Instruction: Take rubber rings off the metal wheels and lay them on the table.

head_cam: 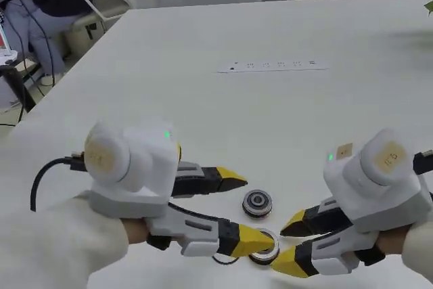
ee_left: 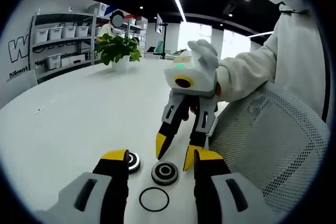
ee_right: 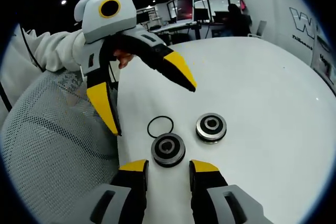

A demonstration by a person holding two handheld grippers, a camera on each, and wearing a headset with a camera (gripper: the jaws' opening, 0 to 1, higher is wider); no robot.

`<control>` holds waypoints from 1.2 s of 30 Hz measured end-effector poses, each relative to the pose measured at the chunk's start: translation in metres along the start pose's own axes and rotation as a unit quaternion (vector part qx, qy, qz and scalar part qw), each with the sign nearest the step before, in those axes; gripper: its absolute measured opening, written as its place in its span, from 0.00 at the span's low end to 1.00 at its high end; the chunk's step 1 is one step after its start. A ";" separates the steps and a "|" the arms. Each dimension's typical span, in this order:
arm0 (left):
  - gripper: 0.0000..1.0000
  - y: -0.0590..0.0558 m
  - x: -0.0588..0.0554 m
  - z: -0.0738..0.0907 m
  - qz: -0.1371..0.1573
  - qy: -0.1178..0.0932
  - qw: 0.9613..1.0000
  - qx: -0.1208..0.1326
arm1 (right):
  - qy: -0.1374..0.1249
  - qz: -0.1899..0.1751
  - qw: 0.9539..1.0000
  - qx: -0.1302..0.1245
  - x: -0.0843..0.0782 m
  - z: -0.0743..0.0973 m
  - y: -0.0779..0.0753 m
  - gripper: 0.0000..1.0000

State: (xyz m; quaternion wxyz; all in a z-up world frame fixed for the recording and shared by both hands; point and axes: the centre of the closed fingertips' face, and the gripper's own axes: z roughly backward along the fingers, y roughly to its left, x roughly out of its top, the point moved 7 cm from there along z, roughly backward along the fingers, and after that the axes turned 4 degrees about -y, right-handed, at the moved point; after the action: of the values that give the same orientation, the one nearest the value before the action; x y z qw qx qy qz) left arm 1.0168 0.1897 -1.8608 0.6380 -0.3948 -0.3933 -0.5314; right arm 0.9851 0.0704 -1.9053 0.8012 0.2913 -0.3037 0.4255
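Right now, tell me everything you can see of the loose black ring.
The black ring is a thin, plain closed loop, rubber by its look, lying flat on the white table, off any wheel. It sits close beside one metal wheel; whether they touch is unclear. The left gripper and right gripper are clear of it.

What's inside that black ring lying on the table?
Bare white table, nothing else: the rubber ring lies empty near a metal wheel. In the head view the left tongs cover part of the ring.
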 end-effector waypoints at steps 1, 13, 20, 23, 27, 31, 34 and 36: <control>0.42 0.000 -0.003 -0.003 -0.003 0.005 1.000 -0.003 | 0.000 0.002 1.000 0.000 0.000 0.000 0.000 0.29; 0.30 -0.007 -0.030 -0.020 -0.026 0.058 0.998 -0.016 | 0.006 0.027 1.000 -0.003 -0.001 -0.004 0.001 0.22; 0.18 -0.009 -0.033 -0.023 -0.030 0.060 0.998 -0.017 | 0.002 0.035 0.999 -0.004 0.000 -0.005 0.001 0.20; 0.17 -0.009 -0.034 -0.023 -0.031 0.062 0.997 -0.018 | 0.005 0.047 0.999 -0.008 0.000 -0.005 0.001 0.19; 0.11 -0.007 -0.034 -0.022 -0.043 0.063 0.997 -0.010 | 0.007 0.055 0.998 -0.008 0.000 -0.006 0.001 0.18; 0.07 -0.007 -0.034 -0.022 -0.042 0.062 0.997 -0.008 | 0.020 0.075 0.997 -0.012 -0.003 -0.005 -0.001 0.10; 0.07 -0.008 -0.034 -0.023 -0.045 0.061 0.997 -0.007 | 0.022 0.079 0.997 -0.012 -0.003 -0.005 -0.001 0.06; 0.07 -0.008 -0.034 -0.023 -0.048 0.060 0.997 -0.007 | 0.022 0.094 0.995 -0.019 -0.003 -0.004 -0.003 0.02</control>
State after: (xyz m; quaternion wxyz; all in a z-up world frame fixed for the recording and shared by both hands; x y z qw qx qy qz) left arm 1.0067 0.1803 -1.9002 0.6315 -0.3471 -0.3688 -0.5871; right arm 0.9873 0.0710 -1.9106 0.7695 0.2364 -0.3201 0.4995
